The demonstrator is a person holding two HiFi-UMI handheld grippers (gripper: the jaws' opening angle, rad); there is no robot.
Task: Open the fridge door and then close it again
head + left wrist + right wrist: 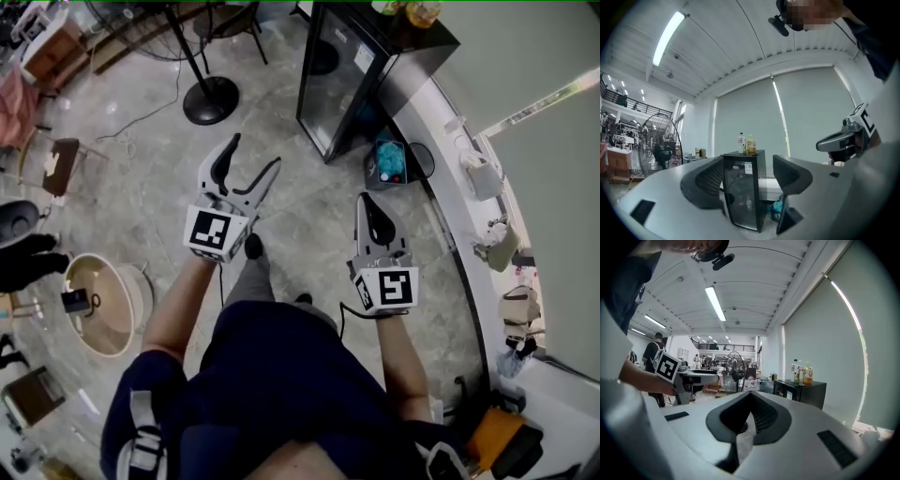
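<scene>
- Holding two grippers, one in each hand, out ahead of the body and roughly level.
- Keeping the left gripper (pixel 255 155) with jaws spread wide and nothing clamped. Framing the far target between them in its own view, probably readied to catch the door.
- Keeping the right gripper (pixel 366 202) with jaws pressed together on nothing, likely just carried along as the spare.
- Standing on the floor (pixel 141 169), well apart from the target and touching nothing, so judging the task not yet begun.
- Finding one fridge (pixel 342 89) ahead and to the right, backed near the curved wall. Showing its glass door shut and turned toward the open room, which should leave the door easy to reach.
- Counting at least two bottles (pixel 745 143) parked on top. Possibly a third in the right gripper view, too small to tell.
- Spotting one blue bundle (pixel 387 161) on the floor just beside it, and one fan (pixel 208 98) off to the left, clear of the approach.
</scene>
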